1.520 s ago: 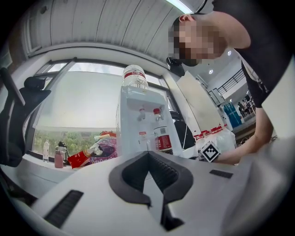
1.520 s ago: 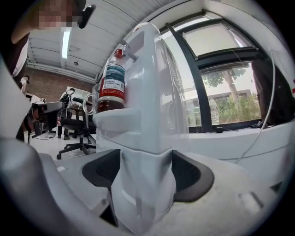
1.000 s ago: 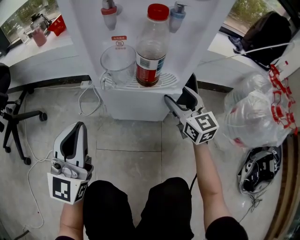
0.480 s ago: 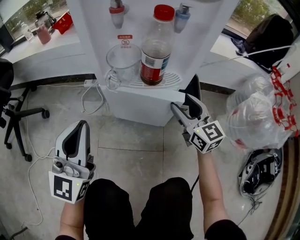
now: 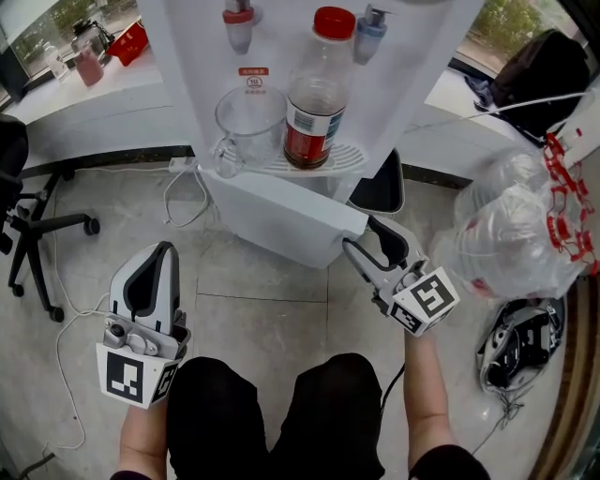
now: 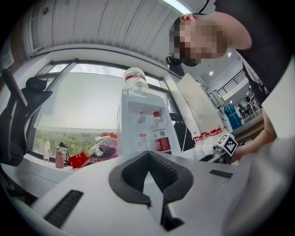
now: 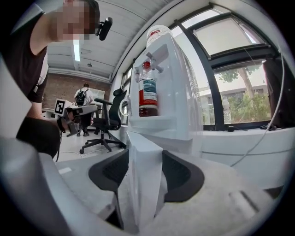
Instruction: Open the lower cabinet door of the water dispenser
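**A:** What are the right fingers doing?

**B:** The right gripper [image 5: 367,232] has just been closing its jaws. Its dark pads [image 7: 108,173] now press on both faces of the lower cabinet door [image 5: 281,216], with the door's free edge standing upright between them.

**A:** And the other one?

**B:** The left gripper [image 5: 152,258] hangs low at the left, well apart from the door. Its jaws are together and nothing is in them.

**A:** Where does the door lie?

**B:** It is swung out at an angle from the water dispenser [image 5: 187,56]. Its left end is at the dispenser's body and its right edge is in the clamp, with a dark opening behind it.

**A:** Counts?

**B:** One door and two grippers. There are two taps, one red [image 5: 237,23] and one blue [image 5: 372,28]. On the drip tray [image 5: 347,159] stand one red-capped bottle [image 5: 314,94] and one clear jug [image 5: 248,122].
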The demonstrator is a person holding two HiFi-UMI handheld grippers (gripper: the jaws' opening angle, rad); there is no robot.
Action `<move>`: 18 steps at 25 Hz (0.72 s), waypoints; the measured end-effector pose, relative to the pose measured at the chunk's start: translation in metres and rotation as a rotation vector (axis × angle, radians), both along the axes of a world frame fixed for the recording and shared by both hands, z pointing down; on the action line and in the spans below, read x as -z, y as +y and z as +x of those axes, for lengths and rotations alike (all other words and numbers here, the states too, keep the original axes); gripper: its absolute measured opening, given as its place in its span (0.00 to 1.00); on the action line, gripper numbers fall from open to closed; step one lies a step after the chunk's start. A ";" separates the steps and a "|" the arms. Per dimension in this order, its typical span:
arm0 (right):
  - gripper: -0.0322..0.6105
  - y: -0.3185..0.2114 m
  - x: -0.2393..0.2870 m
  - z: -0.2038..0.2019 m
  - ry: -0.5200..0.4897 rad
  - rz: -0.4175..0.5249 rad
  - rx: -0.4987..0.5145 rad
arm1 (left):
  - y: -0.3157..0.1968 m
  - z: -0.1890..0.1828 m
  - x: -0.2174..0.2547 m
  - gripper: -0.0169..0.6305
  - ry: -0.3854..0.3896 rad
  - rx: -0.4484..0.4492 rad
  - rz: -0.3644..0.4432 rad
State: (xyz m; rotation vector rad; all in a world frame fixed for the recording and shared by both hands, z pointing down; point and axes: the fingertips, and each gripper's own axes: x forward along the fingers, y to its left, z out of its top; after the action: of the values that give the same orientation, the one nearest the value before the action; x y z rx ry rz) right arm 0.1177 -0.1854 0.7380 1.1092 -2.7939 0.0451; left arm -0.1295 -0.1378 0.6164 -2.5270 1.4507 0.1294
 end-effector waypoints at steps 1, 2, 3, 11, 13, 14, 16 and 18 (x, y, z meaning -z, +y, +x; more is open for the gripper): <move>0.41 0.006 0.000 -0.002 0.003 -0.002 0.020 | 0.000 0.001 0.001 0.04 0.000 -0.002 0.005; 0.41 0.013 0.000 -0.005 0.008 -0.001 0.040 | 0.000 0.002 0.002 0.04 -0.002 -0.004 0.010; 0.41 0.018 0.000 -0.007 0.014 0.001 0.055 | 0.000 0.002 0.002 0.04 -0.002 -0.007 0.013; 0.31 0.043 0.000 -0.016 0.016 -0.011 0.144 | 0.002 0.005 0.004 0.04 0.005 -0.022 0.025; 0.30 0.049 0.000 -0.019 0.029 -0.014 0.177 | 0.003 0.005 0.005 0.04 0.006 -0.021 0.028; 0.30 0.053 0.001 -0.022 0.033 -0.008 0.200 | 0.004 0.004 0.005 0.04 0.005 -0.019 0.028; 0.29 0.062 0.011 -0.032 0.014 0.034 0.265 | 0.005 0.003 0.005 0.04 0.000 -0.013 0.027; 0.29 0.073 0.018 -0.043 -0.002 0.062 0.331 | 0.006 0.002 0.005 0.04 -0.009 -0.010 0.024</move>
State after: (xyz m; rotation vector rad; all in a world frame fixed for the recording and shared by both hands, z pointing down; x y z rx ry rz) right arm 0.0745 -0.1128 0.7203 0.6431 -2.9573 -0.0746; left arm -0.1272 -0.1322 0.6115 -2.5125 1.4245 0.1367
